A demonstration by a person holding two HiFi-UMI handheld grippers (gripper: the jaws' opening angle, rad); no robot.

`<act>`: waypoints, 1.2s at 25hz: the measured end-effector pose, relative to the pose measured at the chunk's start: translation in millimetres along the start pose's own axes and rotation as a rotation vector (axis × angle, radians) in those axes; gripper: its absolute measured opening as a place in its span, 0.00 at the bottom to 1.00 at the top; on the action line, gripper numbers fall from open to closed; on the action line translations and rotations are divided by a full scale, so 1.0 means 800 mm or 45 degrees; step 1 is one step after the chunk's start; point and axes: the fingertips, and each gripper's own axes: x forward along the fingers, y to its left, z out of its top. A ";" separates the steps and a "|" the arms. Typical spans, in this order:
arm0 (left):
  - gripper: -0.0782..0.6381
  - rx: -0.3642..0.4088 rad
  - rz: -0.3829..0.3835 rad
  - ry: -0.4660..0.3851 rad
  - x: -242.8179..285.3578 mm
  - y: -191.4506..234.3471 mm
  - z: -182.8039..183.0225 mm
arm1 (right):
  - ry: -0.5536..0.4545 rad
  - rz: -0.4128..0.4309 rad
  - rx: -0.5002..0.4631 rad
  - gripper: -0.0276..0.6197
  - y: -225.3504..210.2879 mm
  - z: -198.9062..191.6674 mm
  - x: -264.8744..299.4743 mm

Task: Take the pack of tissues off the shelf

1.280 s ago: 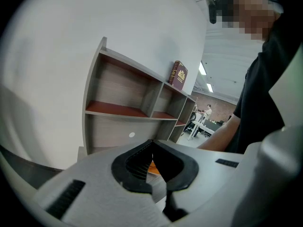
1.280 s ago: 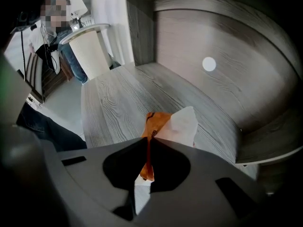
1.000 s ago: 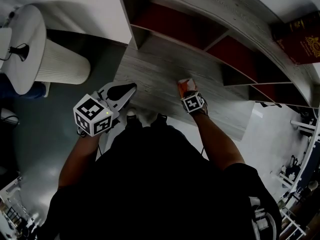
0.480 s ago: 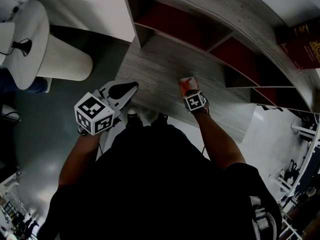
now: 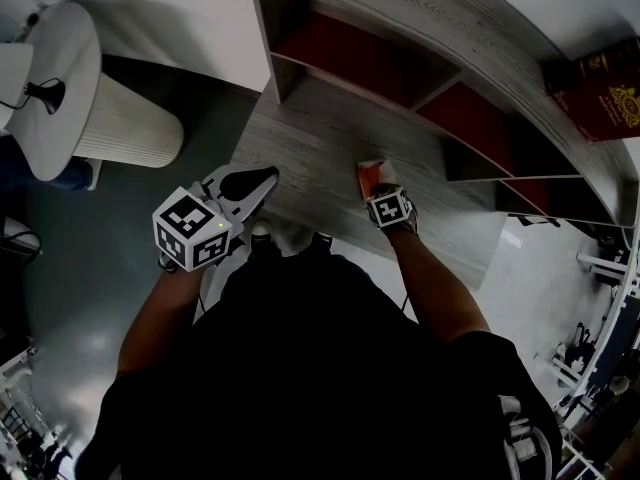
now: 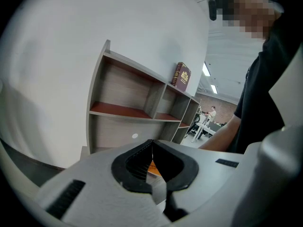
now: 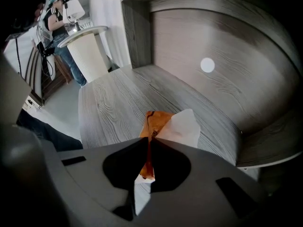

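Tissue pack [image 7: 163, 123] is pinched by one edge in the right gripper [image 7: 149, 140], jaws clamped tight on it, right over the shelf's low wooden board [image 5: 320, 143]; can't tell if it touches the wood. Left gripper [image 6: 152, 144] is closed on nothing, off to the left, well apart from the pack.

Looks like an open-plan office: grey wood shelf unit [image 6: 124, 99] against a white wall, round white table [image 5: 58, 86], desks [image 6: 204, 125] and ceiling strip lights [image 6: 207, 70] beyond.
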 end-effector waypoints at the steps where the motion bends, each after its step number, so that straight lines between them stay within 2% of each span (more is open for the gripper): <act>1: 0.13 0.001 0.000 0.002 -0.001 0.000 0.000 | -0.007 -0.003 0.006 0.06 -0.001 0.001 -0.001; 4: 0.13 0.006 0.000 0.008 -0.004 0.001 -0.002 | -0.005 0.002 0.053 0.06 0.002 -0.003 -0.002; 19: 0.13 0.041 -0.037 0.006 -0.009 -0.006 0.005 | -0.052 -0.024 0.108 0.14 0.006 0.001 -0.024; 30: 0.13 0.103 -0.123 0.000 -0.002 -0.012 0.022 | -0.216 -0.086 0.161 0.14 0.003 0.029 -0.089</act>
